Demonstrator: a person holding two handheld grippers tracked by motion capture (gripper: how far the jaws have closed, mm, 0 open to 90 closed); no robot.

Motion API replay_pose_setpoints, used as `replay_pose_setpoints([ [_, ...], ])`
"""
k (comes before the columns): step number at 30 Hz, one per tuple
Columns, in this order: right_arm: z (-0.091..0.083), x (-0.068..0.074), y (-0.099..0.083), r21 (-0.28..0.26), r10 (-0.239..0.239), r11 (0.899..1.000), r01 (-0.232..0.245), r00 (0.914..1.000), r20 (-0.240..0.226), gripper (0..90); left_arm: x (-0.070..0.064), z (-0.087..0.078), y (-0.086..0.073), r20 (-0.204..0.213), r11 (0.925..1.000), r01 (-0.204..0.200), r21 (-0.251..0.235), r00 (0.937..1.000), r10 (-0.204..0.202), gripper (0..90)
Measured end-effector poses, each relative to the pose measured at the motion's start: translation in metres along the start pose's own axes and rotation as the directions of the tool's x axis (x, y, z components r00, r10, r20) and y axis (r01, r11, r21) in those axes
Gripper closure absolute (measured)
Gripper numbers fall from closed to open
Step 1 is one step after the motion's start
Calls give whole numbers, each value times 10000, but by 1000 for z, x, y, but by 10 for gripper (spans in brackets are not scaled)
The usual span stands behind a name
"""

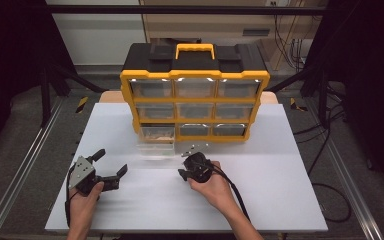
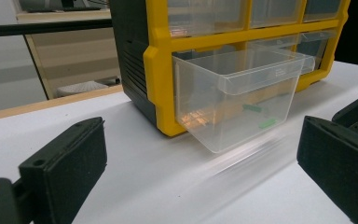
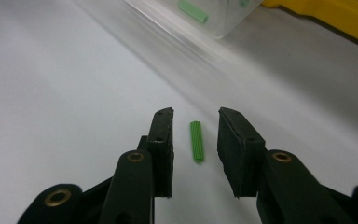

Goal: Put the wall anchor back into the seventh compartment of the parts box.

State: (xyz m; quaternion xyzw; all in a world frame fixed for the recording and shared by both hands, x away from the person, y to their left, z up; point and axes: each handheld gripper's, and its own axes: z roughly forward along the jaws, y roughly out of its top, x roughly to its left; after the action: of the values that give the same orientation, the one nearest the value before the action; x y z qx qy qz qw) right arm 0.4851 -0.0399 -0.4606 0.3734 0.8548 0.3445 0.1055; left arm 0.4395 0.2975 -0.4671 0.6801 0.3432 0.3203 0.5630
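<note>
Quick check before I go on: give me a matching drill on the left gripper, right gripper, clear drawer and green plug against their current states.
1 left gripper
2 right gripper
3 clear drawer
4 green plug

A pulled out of the organizer's bottom row
B lying on the white table between two jaws
C open wide, nothing between its jaws
D open, jaws either side of a small piece

Pairs: 1-C, 2-D, 3-A, 4-B

White tabletop (image 1: pixel 280 190), resting on a wooden board (image 1: pixel 111 96) that peeks out at both back corners. Aluminium rails (image 1: pixel 20 175) along the grey floor on either side. Yellow-and-black tape marks (image 1: pixel 82 104) near the table's far corners. Black cables (image 1: pixel 325 150) looping over the floor at the right. Black crossbar (image 1: pixel 180 9) overhead, with beige furniture (image 1: pixel 205 25) and hanging wires (image 1: pixel 285 40) behind.
</note>
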Motion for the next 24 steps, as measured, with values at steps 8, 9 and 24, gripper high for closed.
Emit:
replay_pose_setpoints([
  [8, 7, -1, -1, 232, -188, 9996, 189, 9998, -33, 731, 1, 1, 0, -18, 10000, -29, 33, 10000, 29, 15],
  [9, 8, -1, -1, 224, -146, 9996, 147, 9999, -36, 738, 1, 1, 0, -20, 10000, -23, 29, 10000, 23, 15],
  [24, 15, -2, -2, 354, -205, 9992, 206, 9998, -34, 779, 1, 1, 0, 2, 10000, -25, 19, 10000, 25, 15],
])
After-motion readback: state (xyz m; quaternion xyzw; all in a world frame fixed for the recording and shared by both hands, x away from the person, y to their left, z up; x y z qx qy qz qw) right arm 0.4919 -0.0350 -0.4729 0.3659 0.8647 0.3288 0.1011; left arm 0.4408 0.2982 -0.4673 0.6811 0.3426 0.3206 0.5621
